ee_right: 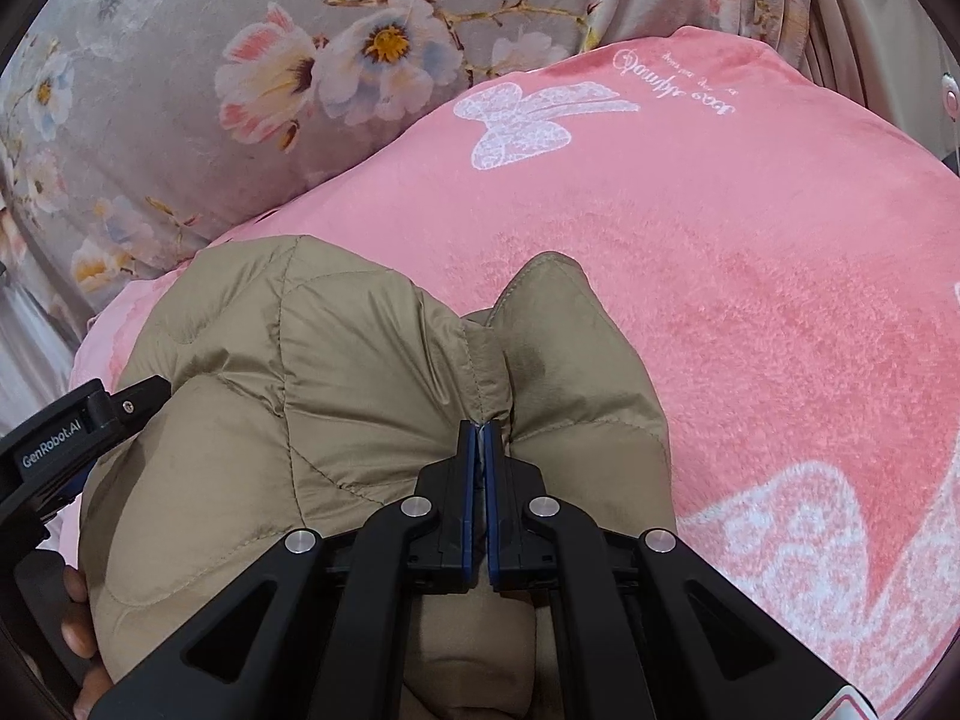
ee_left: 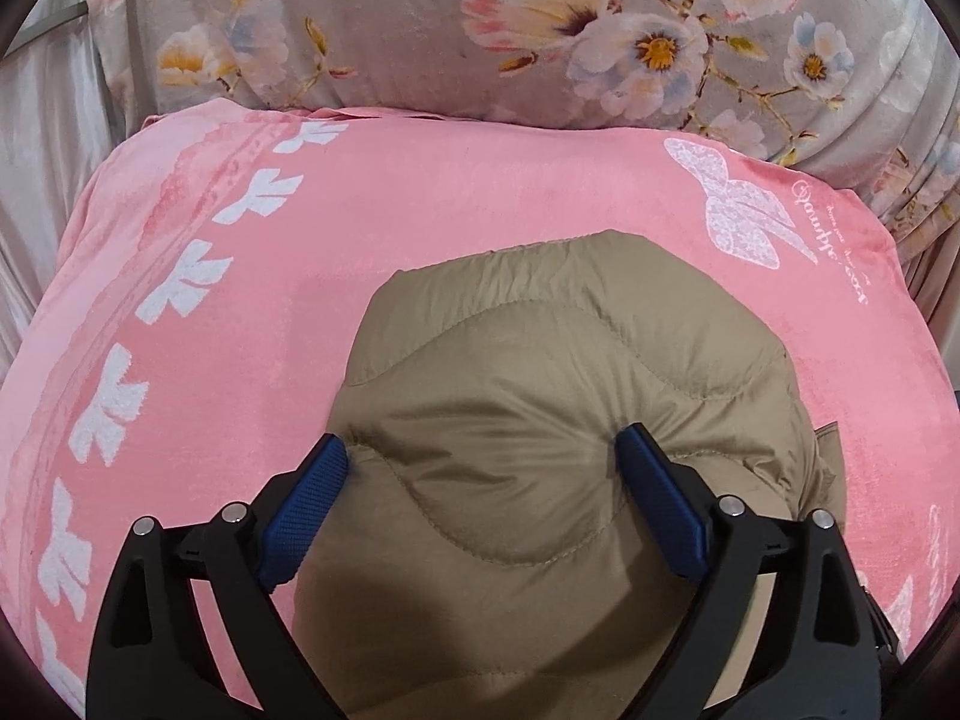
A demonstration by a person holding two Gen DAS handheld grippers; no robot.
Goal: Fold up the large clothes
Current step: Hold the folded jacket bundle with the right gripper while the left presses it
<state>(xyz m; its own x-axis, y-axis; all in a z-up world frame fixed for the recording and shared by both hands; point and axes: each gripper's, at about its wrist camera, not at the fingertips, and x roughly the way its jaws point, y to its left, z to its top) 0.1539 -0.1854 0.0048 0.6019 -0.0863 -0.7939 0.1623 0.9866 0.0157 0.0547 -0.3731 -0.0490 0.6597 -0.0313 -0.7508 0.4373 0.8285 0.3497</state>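
A pink blanket [ee_left: 480, 210] with white bow and butterfly prints covers most of the scene. It is spread flat and reaches from the near edge to the far side. Along its far edge lies grey bedding with a flower print [ee_left: 420, 18]; in the right wrist view the same flowered bedding [ee_right: 180, 48] fills the far left corner behind the pink blanket [ee_right: 750, 300].

On the blanket, at the near middle, lies a tan quilted jacket [ee_left: 540, 372], bunched into a puffy rounded heap with curved stitch lines across it. In the right wrist view the jacket [ee_right: 300, 360] sits near and to the left, and a pointed flap of it sticks up toward the far side, just right of a seam.

The left gripper [ee_left: 483, 456] stands wide open over the jacket. Its two blue pads [ee_left: 306, 510] press down into the padding on either side of a quilted bulge, and the cloth puckers at each tip. From the right wrist view part of its black body shows at the left edge, touching the jacket's left side.

The right gripper [ee_right: 480, 438] is clamped tight on the jacket, its blue pads [ee_right: 465, 480] nearly meeting with a thin fold of fabric at the seam pinched between them.

At the near left edge of the right wrist view, a bit of a person's hand [ee_right: 75, 618] shows beside the jacket.
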